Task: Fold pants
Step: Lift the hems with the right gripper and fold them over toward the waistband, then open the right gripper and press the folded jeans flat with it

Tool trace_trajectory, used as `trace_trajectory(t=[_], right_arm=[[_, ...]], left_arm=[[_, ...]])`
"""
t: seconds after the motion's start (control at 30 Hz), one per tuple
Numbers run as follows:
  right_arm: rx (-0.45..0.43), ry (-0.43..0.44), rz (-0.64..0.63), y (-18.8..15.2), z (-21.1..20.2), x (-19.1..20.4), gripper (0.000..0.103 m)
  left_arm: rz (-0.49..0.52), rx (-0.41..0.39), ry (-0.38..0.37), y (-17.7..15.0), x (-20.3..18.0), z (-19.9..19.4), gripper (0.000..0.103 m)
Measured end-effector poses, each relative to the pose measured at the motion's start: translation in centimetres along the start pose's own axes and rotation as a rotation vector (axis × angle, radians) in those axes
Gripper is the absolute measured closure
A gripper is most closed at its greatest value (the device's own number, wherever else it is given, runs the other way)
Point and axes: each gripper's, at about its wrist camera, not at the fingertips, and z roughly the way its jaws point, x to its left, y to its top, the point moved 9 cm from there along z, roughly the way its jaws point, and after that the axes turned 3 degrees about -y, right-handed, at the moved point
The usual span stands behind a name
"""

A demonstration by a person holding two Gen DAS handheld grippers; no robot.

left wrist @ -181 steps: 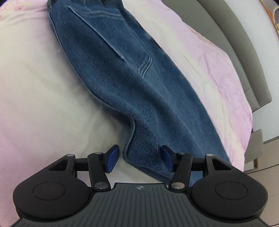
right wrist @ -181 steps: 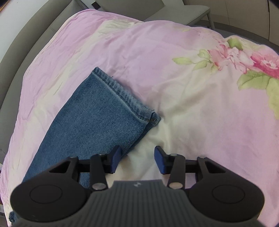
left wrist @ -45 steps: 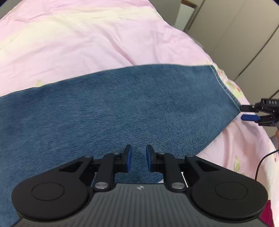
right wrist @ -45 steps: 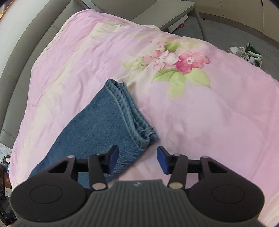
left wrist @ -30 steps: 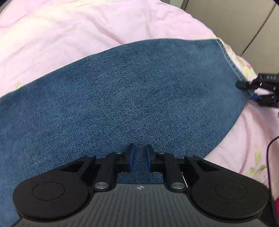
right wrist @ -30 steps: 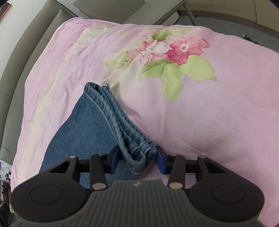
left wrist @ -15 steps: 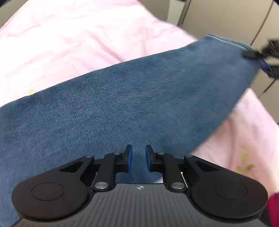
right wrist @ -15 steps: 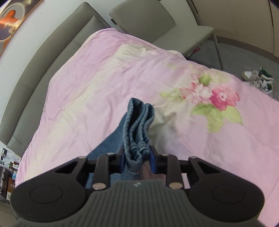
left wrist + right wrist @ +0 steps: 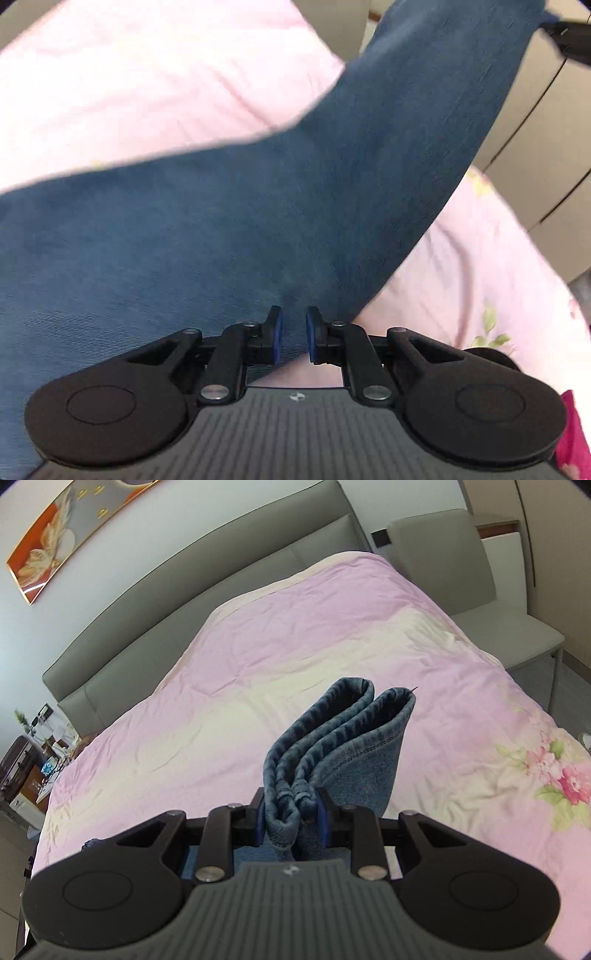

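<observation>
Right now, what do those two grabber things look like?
Both look alike. The left gripper and the right gripper are matte black, with two round discs, silver screws, a ribbed grey body bearing a tiny white mark, and blue pads on the fingers. No hands or sleeves show.

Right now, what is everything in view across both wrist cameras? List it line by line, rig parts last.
jeans: one pair, blue denim, leg lifted off the bed, hem ends bunched in the right wrist view
bedspread: one, pink and cream with floral print, covering the bed
headboard: one, grey, padded, behind the bed
chair: one, grey, beside the bed at upper right
wall picture: one, orange and grey, upper left
cluttered furniture: dark and brown, far left; items too small to tell
cabinet doors: beige, right of the bed
left gripper: black with blue pads, closing, denim edge between them
right gripper: black, clamped on the hems
</observation>
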Motion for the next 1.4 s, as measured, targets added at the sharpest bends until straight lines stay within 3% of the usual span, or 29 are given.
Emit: trace_trajectory(t=[0.17, 0.4, 0.57, 0.7, 0.83, 0.87, 0.9, 1.0, 1.07, 1.3, 1.4], right_arm=[[0.038, 0.064, -0.081, -1.1, 2.2, 7.2, 0.08], [0.148, 0.132, -0.164, -6.7, 8.1, 16.0, 0.08], [0.264, 0.14, -0.198, -12.6, 14.0, 19.3, 0.08], [0.353, 0.119, -0.234, -17.8, 18.6, 20.9, 0.08], [0.41, 0.086, -0.275, -21.4, 21.6, 20.9, 0.077], [0.42, 0.092, -0.279, -21.8, 21.9, 21.0, 0.07], [0.427, 0.106, -0.277, -22.0, 22.0, 21.2, 0.062], [0.424, 0.133, -0.309, -21.4, 20.8, 21.8, 0.06], [0.379, 0.106, -0.37, -20.0, 19.5, 21.3, 0.055], [0.274, -0.042, -0.395, -15.9, 16.2, 13.7, 0.053], [0.262, -0.075, -0.364, -15.4, 14.6, 9.8, 0.053]], left_arm=[[-0.065, -0.095, 0.071, 1.2, 5.5, -6.4, 0.088], [-0.191, -0.171, 0.17, -0.5, 14.2, -13.2, 0.088], [-0.275, -0.18, 0.208, -2.6, 18.5, -15.1, 0.088], [-0.311, -0.164, 0.219, -4.0, 20.1, -14.1, 0.088], [-0.342, -0.158, 0.21, -4.8, 21.4, -14.3, 0.088], [-0.347, -0.159, 0.207, -5.3, 21.8, -14.9, 0.088], [-0.352, -0.161, 0.203, -5.2, 21.7, -15.0, 0.088], [-0.371, -0.179, 0.158, -4.5, 21.2, -15.0, 0.087], [-0.38, -0.196, 0.11, -3.9, 20.3, -15.0, 0.082], [-0.371, -0.171, 0.041, -1.6, 17.5, -10.5, 0.064], [-0.389, -0.142, 0.066, -1.3, 17.7, -7.9, 0.06]])
